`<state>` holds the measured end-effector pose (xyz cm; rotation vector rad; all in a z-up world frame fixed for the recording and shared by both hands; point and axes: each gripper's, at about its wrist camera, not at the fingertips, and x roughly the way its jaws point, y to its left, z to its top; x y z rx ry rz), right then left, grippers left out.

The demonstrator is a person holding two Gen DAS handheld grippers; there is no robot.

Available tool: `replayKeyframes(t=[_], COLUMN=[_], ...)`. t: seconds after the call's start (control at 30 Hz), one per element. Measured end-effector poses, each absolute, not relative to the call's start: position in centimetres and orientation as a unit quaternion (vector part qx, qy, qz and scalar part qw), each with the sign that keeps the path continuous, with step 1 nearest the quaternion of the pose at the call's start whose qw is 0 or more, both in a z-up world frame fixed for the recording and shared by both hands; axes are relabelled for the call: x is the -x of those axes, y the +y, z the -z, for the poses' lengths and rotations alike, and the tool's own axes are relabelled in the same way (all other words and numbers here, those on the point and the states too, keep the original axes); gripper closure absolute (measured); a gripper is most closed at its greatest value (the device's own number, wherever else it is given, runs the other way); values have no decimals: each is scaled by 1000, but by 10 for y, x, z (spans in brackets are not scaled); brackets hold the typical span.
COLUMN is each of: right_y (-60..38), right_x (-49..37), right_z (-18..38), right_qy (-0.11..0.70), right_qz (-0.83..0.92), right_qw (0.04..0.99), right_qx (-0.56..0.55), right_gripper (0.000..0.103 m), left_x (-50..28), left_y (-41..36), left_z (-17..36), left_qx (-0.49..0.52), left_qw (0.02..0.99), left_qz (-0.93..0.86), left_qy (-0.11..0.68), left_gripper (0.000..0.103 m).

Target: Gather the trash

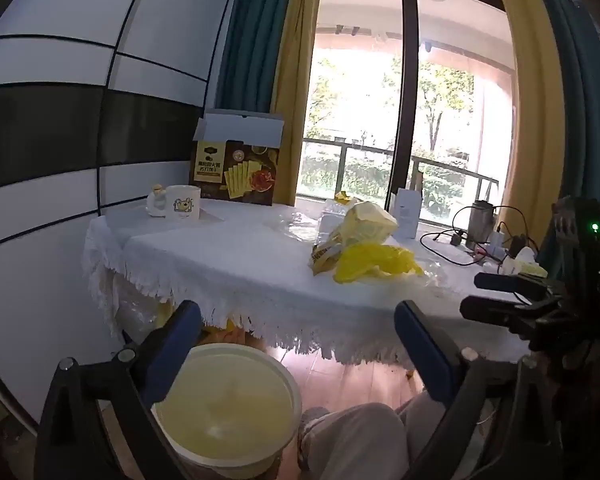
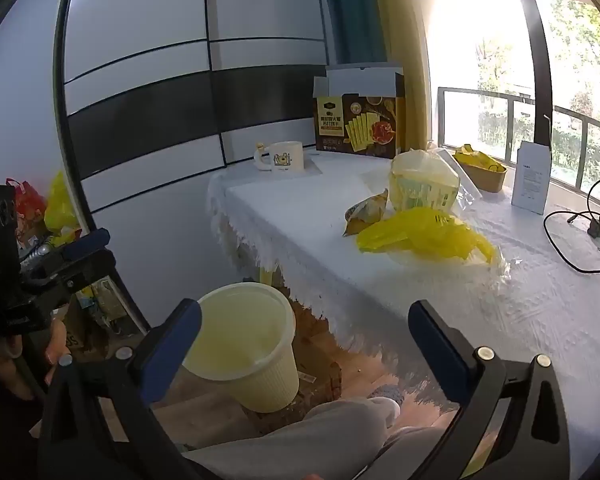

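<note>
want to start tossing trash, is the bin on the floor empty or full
Empty as far as visible: the cream bin stands upright, and its pale interior shows no trash.

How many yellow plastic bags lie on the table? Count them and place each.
2. A bright yellow bag lies flat near the table's front edge; a pale yellow bag, puffed up, sits right behind it. More could be hidden behind them.

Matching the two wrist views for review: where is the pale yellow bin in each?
Left wrist: pale yellow bin bottom centre-left, on the floor below the table edge.
Right wrist: the bin lower left of centre, beside the table.
Shared landmark: the cracker box standing at the table's far end.
</note>
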<state>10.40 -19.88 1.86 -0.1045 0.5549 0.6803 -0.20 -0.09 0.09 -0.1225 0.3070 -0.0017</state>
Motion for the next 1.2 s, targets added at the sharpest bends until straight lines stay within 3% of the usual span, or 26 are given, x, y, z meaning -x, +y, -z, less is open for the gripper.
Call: replayKeyframes(t=[0.3,1.2], right_y=[-196,-197], right_x=[-104,-106], right_z=[-18,-23], right_qy=[265,258], right_qz=[-328,-334], right_qw=[905,905], right_qx=[57,52], right_gripper=[0,0], left_x=[-8,1], left_y=[-5,2], left_z=[7,5], left_qx=[41,51], left_qw=[981,983], left_qz=[14,14], left_qy=[189,173], left_gripper=[5,5])
